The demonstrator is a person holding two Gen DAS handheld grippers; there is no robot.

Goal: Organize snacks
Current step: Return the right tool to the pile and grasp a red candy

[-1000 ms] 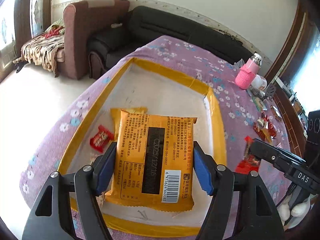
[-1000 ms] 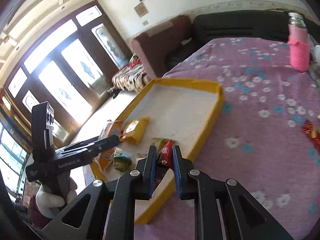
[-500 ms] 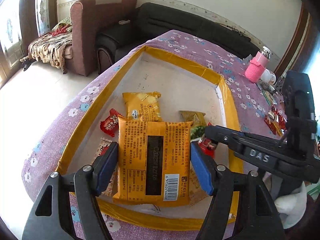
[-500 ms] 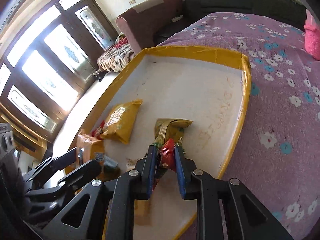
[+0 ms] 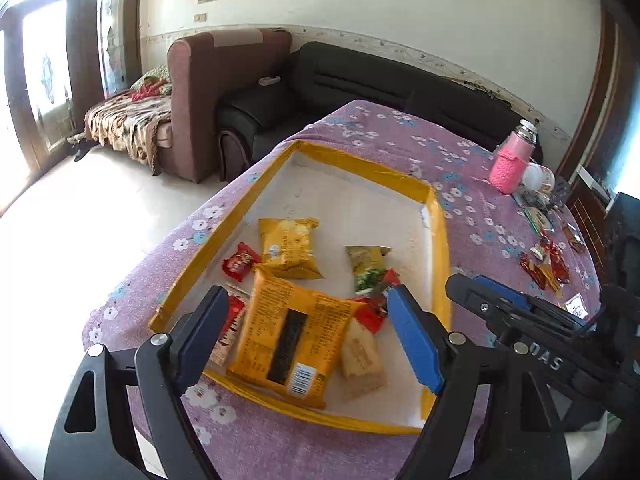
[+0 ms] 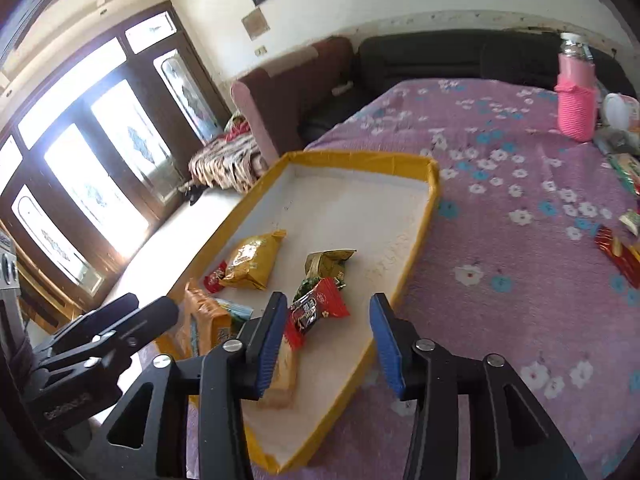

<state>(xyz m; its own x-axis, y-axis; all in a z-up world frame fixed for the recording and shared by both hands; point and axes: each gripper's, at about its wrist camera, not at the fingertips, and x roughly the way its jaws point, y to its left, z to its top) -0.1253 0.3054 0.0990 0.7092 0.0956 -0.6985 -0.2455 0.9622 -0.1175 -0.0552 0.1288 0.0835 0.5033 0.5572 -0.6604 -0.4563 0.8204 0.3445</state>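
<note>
Sofas (image 5: 352, 92) and tall glazed doors (image 6: 92, 168) are seen behind a tabletop (image 5: 472, 216) that is covered with a purple flowered cloth. On its near half a shallow yellow-rimmed tray (image 5: 362, 166) is laid, white inside, with its far part bare. Beyond the tray a pink-sleeved bottle (image 5: 514, 162) is stood near the far edge.

Both hand-held grippers are held just above the near end of the tray. The left hand-held gripper (image 5: 312, 340) is spread wide and nothing is gripped by it; the large orange packet (image 5: 292, 336) is seen lying flat on the tray floor between and below its fingers. The right hand-held gripper (image 6: 326, 340) is likewise opened wide and empty, with a small red packet (image 6: 316, 310) resting on the tray just ahead of it.

Around these, a yellow chip bag (image 5: 288, 246), a green-and-gold packet (image 5: 366, 260), a pale biscuit pack (image 5: 362, 358) and a small red candy (image 5: 240, 262) are gathered in the tray.

The task is judged to be roughly half done: several snacks are already collected, while a scatter of loose wrapped snacks (image 5: 544, 264) is left lying on the cloth well to the right of the tray, and is yet to be brought over.
</note>
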